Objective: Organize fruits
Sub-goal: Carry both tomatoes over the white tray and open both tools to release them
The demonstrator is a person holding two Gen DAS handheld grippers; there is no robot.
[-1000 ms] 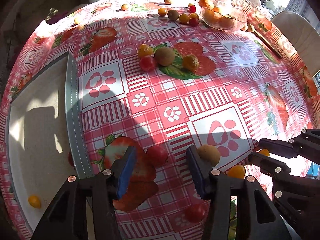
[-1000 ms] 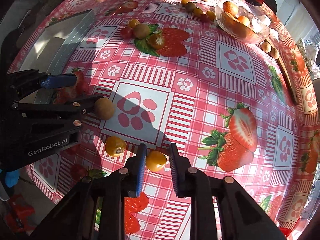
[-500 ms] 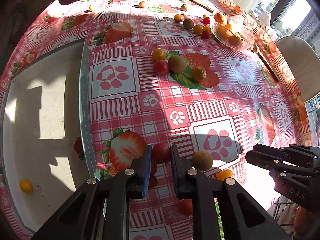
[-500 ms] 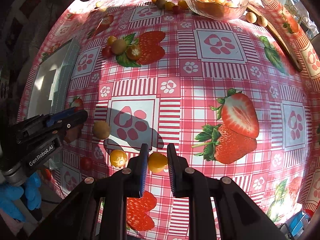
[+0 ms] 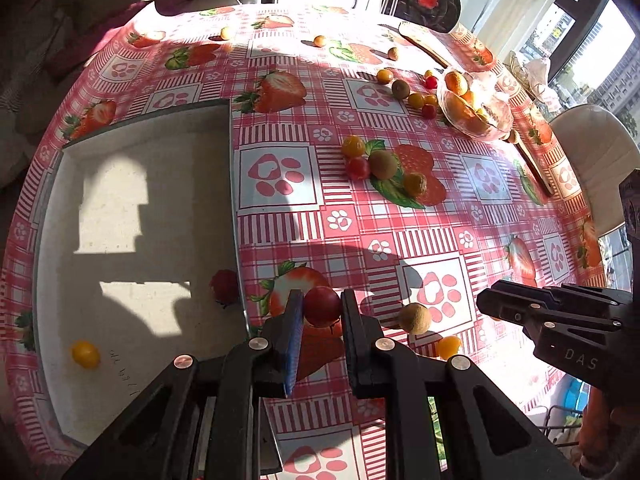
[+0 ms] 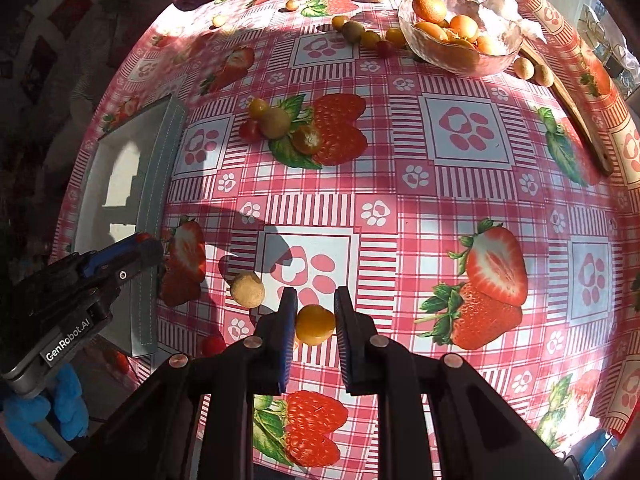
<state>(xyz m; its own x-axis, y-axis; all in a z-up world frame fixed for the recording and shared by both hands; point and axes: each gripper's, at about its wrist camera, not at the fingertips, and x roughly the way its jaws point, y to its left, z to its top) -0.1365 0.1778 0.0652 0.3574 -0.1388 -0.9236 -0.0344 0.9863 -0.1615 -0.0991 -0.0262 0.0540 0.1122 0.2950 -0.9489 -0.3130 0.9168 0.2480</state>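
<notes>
Left gripper (image 5: 320,308) squeezing a red tomato (image 5: 322,306) tight between its jaws, right gripper (image 6: 314,322) pinching a yellow tomato (image 6: 315,325), tan round fruit (image 6: 247,289) sitting just left of the right jaws

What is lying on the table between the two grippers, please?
In the right wrist view, a round tan fruit lies on the tablecloth between the left gripper and the right gripper. Nothing else lies there.
</notes>
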